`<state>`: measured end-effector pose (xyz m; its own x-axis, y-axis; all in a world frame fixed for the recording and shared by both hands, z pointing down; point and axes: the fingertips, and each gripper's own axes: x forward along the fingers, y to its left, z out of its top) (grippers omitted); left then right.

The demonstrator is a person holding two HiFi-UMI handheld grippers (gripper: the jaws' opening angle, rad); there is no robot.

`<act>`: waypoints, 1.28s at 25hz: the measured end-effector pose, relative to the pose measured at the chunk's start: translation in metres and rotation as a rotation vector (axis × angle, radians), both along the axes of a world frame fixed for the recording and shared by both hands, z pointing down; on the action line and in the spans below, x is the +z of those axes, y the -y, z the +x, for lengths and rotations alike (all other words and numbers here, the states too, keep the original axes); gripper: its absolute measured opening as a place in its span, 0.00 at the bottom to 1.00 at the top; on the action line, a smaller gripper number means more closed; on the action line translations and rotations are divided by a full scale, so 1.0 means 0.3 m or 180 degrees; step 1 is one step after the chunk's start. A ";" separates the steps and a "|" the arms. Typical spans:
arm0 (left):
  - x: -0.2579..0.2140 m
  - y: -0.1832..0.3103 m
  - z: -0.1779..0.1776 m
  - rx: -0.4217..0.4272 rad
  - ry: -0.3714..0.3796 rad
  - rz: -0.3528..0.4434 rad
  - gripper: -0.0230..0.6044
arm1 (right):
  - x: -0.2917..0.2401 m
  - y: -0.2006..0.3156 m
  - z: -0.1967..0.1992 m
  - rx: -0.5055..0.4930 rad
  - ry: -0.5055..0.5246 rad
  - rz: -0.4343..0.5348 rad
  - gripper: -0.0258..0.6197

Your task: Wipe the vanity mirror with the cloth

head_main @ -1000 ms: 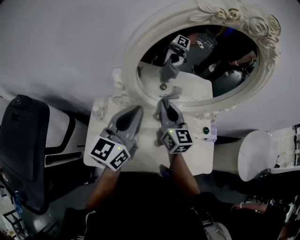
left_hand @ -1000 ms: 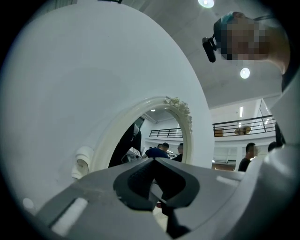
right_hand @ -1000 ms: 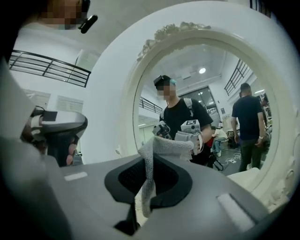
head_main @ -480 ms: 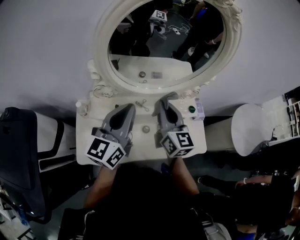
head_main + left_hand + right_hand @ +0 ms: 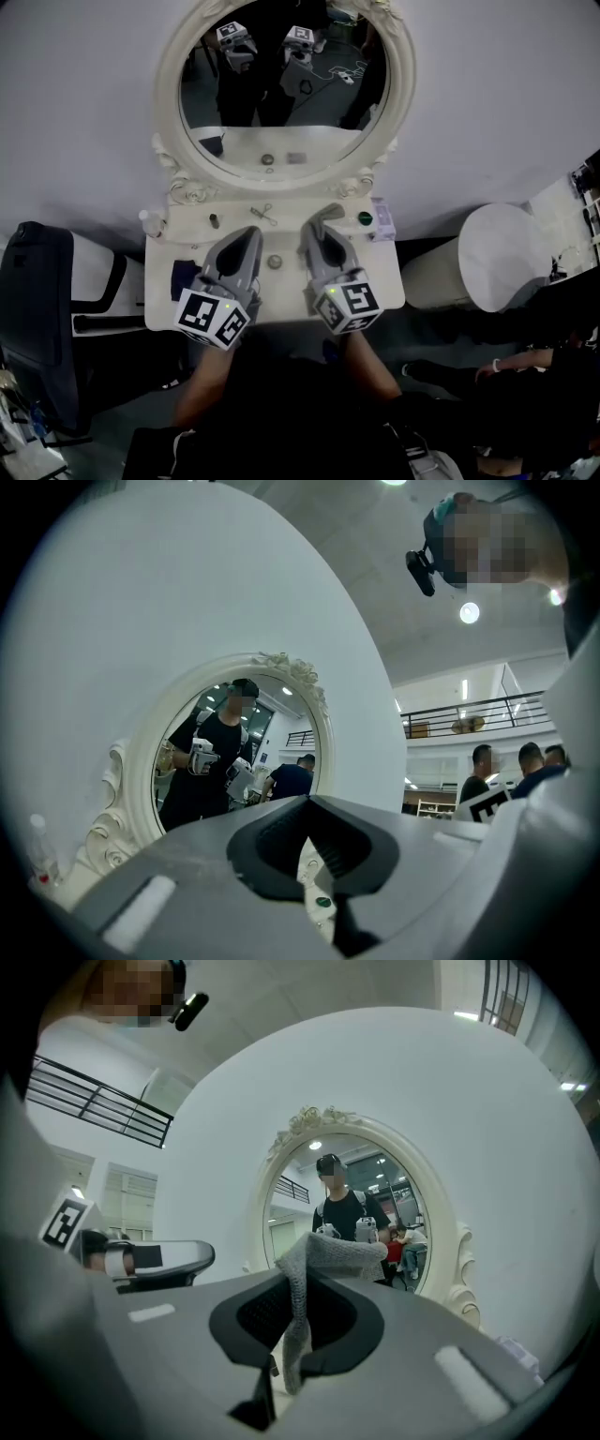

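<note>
Vanity mirror (image 5: 281, 89), oval in an ornate cream frame, stands upright at the back of the white surface (image 5: 386, 283) against a pale wall, and its glass reflects the person holding both tools. The cloth (image 5: 330, 213), a grey knit piece, is pinched in the right tool (image 5: 317, 231). In the right gripper view its jaws are clamped on a hanging fold while the rest bunches up over the tips. That tool hovers over the middle of the surface, in front of the mirror's lower rim, with the cloth apart from the glass. The left tool (image 5: 250, 234) hangs just beside it at about the same height, its jaws pressed together at the tips with nothing between them. Both tools point toward the mirror. Along the foot of the frame lie a small clear bottle (image 5: 150, 222), a metal clip (image 5: 264, 214), a green-topped item (image 5: 365, 217) and a small box (image 5: 382, 220). A small round thing (image 5: 275, 262) sits between the two tools, and a dark blue item (image 5: 182, 278) lies at the left edge of the surface. A dark chair (image 5: 37, 309) stands to the left, and a white round seat (image 5: 497, 253) to the right.
</note>
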<state>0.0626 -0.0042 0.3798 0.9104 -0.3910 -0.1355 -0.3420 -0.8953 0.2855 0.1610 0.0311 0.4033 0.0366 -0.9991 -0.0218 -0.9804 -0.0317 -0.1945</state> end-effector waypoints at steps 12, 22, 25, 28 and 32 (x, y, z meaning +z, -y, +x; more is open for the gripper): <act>0.081 -0.303 0.015 -0.0341 0.0095 0.0152 0.03 | 0.046 -0.315 0.028 -0.0167 0.0250 0.0132 0.07; 0.108 -0.386 -0.018 -0.0448 0.0119 0.0168 0.03 | 0.074 -0.390 -0.010 -0.0249 0.0310 0.0110 0.07; 0.126 -0.395 -0.015 -0.0416 0.0153 0.0210 0.03 | 0.087 -0.395 -0.013 -0.0229 0.0301 0.0071 0.07; 0.129 -0.391 -0.019 -0.0425 0.0154 0.0210 0.03 | 0.091 -0.392 -0.025 -0.0239 0.0300 0.0079 0.07; 0.127 -0.388 -0.024 -0.0427 0.0162 0.0239 0.03 | 0.093 -0.383 -0.048 -0.0282 0.0326 0.0091 0.07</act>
